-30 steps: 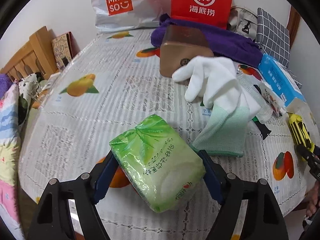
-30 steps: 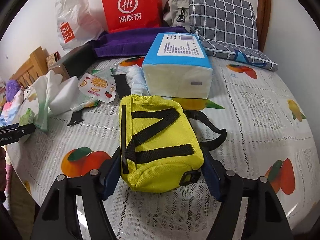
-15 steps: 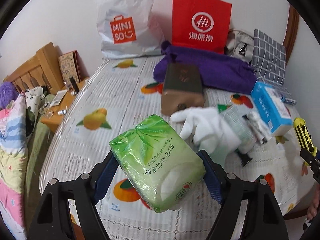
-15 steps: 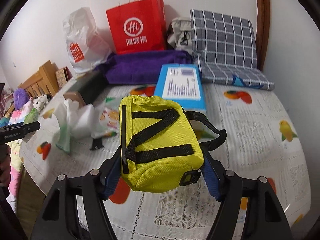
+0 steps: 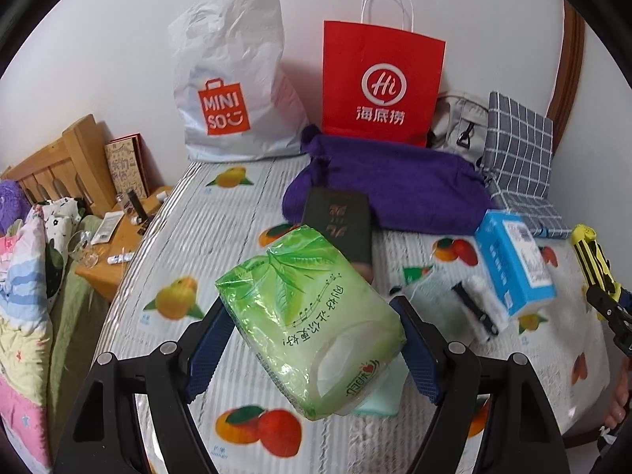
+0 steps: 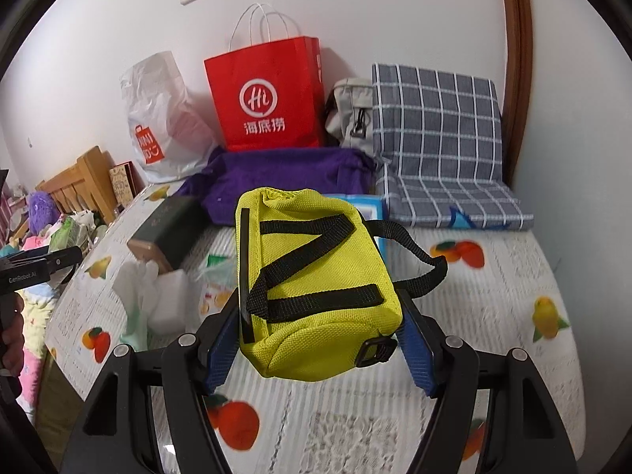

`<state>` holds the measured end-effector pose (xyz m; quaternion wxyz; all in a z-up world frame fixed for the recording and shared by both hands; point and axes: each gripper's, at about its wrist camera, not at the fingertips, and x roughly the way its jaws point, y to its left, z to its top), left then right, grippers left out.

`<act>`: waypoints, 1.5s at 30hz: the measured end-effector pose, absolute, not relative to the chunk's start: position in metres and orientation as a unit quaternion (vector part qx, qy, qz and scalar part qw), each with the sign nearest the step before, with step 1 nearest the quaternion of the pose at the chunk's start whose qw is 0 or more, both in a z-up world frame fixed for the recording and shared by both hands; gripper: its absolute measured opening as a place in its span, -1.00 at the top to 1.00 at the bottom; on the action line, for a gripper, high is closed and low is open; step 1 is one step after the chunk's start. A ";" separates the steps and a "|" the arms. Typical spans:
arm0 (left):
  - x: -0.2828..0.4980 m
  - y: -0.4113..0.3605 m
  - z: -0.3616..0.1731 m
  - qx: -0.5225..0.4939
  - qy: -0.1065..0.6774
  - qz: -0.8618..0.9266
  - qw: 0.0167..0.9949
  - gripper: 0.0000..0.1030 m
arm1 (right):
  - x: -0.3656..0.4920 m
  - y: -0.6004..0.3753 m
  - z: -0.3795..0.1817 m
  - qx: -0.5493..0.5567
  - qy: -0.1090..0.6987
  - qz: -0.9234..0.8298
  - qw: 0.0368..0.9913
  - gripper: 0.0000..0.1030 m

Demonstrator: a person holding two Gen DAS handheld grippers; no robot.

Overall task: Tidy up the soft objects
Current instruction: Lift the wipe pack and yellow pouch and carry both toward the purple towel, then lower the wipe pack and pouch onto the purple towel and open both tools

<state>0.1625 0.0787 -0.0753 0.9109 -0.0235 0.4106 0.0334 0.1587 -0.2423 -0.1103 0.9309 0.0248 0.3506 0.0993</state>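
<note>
Both soft things are up in the air over the tabletop [image 5: 166, 237] with its fruit-print cloth: the left gripper [image 5: 312, 339] has its blue fingers [image 5: 205, 347] pressed against the two long sides of the green tissue pack [image 5: 308, 328], and the right gripper [image 6: 320, 331] is clamped the same way across the yellow pouch [image 6: 312, 292], fingers spread fairly wide in both cases because the loads are bulky. The tissue pack looks light and squashy under a slick plastic wrap, so I'd guess it could slide or twist if squeezed at a corner; the grip across its middle seems the sensible place, and the wrap is already dimpling there. The pouch is woven fabric with black webbing, probably grippier and springy, and its loose strap [image 6: 418, 260] dangles off to one side where it might snag. Taking it across the body, as now, looks safer than by the strap. Behind them stand the red paper bag [image 5: 379, 83], the white shopping bag [image 5: 233, 79], a purple bundle [image 5: 395, 189] and a checked cushion [image 6: 434, 126]. Hard to say where either thing is meant to go. The pouch hides most of the blue tissue box [image 5: 513, 256] in the right view, the white glove [image 6: 142, 280] is blurred, and the dark box [image 5: 339, 221] is partly covered by the pack. What is inside the pouch I cannot tell
</note>
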 end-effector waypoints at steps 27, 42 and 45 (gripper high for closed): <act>0.315 0.068 -0.076 -0.050 0.444 0.001 0.895 -0.52 | 0.317 -0.222 -0.084 0.030 0.356 0.098 0.929 -0.38; 0.410 0.049 -0.100 -0.061 0.470 -0.021 0.880 -0.52 | 0.405 -0.219 -0.098 0.028 0.383 0.098 0.918 -0.38; 0.429 0.042 -0.101 -0.070 0.474 -0.035 0.877 -0.52 | 0.420 -0.214 -0.098 0.028 0.385 0.103 0.917 -0.38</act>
